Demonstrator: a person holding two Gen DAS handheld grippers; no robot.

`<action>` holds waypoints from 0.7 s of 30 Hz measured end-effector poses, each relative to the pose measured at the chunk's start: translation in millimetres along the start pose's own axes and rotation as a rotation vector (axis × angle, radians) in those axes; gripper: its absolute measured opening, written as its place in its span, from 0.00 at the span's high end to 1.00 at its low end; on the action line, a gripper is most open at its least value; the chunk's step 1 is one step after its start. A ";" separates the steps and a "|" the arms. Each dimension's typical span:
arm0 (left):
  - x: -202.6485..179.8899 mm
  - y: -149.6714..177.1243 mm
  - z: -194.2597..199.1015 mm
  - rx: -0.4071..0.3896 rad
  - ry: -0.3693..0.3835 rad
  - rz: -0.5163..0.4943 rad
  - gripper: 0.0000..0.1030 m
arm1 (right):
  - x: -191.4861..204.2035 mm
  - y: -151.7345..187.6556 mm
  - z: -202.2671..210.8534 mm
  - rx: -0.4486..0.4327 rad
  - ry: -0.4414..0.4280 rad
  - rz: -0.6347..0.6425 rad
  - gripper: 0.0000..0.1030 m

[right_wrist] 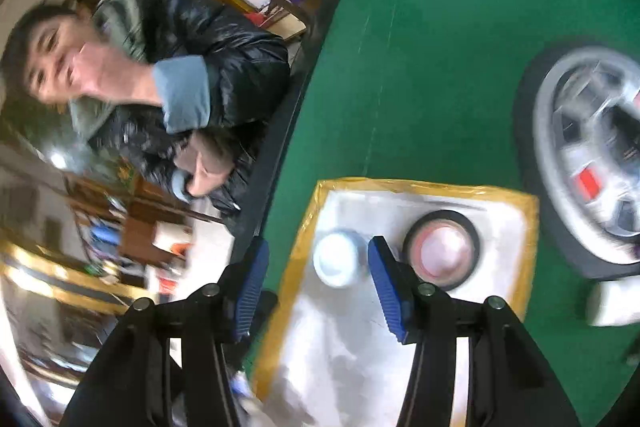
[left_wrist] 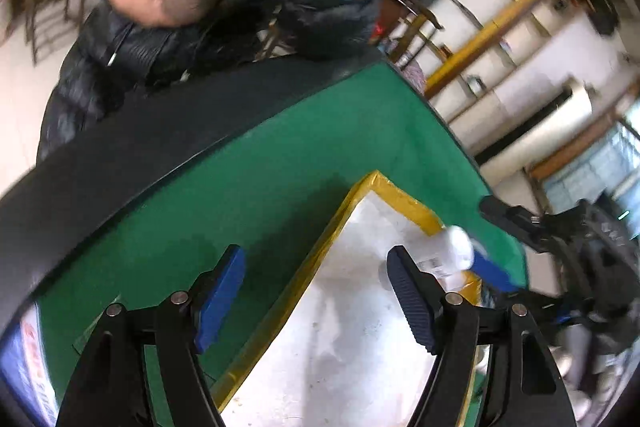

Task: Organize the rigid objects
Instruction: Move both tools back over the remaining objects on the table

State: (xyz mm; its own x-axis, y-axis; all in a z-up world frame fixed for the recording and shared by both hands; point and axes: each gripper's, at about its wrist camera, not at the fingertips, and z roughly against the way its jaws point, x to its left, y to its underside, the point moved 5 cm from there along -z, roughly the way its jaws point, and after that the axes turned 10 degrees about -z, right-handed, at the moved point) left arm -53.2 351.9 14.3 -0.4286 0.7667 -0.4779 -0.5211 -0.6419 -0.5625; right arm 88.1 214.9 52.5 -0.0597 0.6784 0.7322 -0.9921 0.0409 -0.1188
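A white board with yellow tape edges (left_wrist: 348, 307) lies on the green table; it also shows in the right wrist view (right_wrist: 360, 347). My left gripper (left_wrist: 316, 291) is open and empty above its corner. A white bottle (left_wrist: 448, 251) stands on the board beside the left gripper's right finger, with the other gripper's blue pad next to it. In the right wrist view the white bottle (right_wrist: 338, 259) stands on the board beside a roll of black tape (right_wrist: 442, 251). My right gripper (right_wrist: 316, 287) is open, its jaws on either side of the bottle, above it.
A round metal bowl (right_wrist: 548, 147) with several small items sits on the green table (right_wrist: 420, 87) at the right. A person in a black jacket (right_wrist: 200, 67) sits at the table's far black edge (left_wrist: 160, 147). A white box (right_wrist: 612, 303) lies near the bowl.
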 end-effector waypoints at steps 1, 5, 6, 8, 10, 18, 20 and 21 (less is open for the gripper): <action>0.5 -0.3 0.7 -0.007 0.000 0.009 0.25 | 1.3 0.0 -10.1 0.040 -0.043 -0.025 0.50; -0.8 2.5 -2.2 0.000 -0.022 -0.008 0.25 | 11.8 15.5 -18.0 0.151 -0.146 -0.019 0.50; -2.8 3.2 -3.1 0.008 -0.023 -0.015 0.25 | 15.0 18.8 -10.0 0.137 -0.133 0.007 0.50; -9.8 5.0 -2.5 0.014 -0.018 -0.045 0.25 | 16.9 25.8 23.0 0.083 -0.087 0.076 0.50; -19.4 9.0 -1.6 0.018 -0.028 -0.099 0.25 | 16.5 30.7 68.1 -0.014 -0.018 0.156 0.50; -77.2 9.2 95.6 -0.068 0.224 -0.169 0.26 | 11.1 73.1 339.1 -0.404 0.086 0.261 0.50; -104.4 3.6 149.9 -0.144 0.304 -0.247 0.26 | 17.4 96.2 405.7 -0.493 0.059 0.251 0.47; -115.1 0.6 173.6 -0.179 0.327 -0.281 0.26 | 22.6 109.3 438.6 -0.545 0.048 0.254 0.46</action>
State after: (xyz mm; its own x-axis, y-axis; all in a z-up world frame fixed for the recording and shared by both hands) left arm -132.3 264.7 186.0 -0.0191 0.8867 -0.4620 -0.4353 -0.4234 -0.7945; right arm -70.2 -87.1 350.1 -0.2696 0.7484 0.6060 -0.7469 0.2346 -0.6221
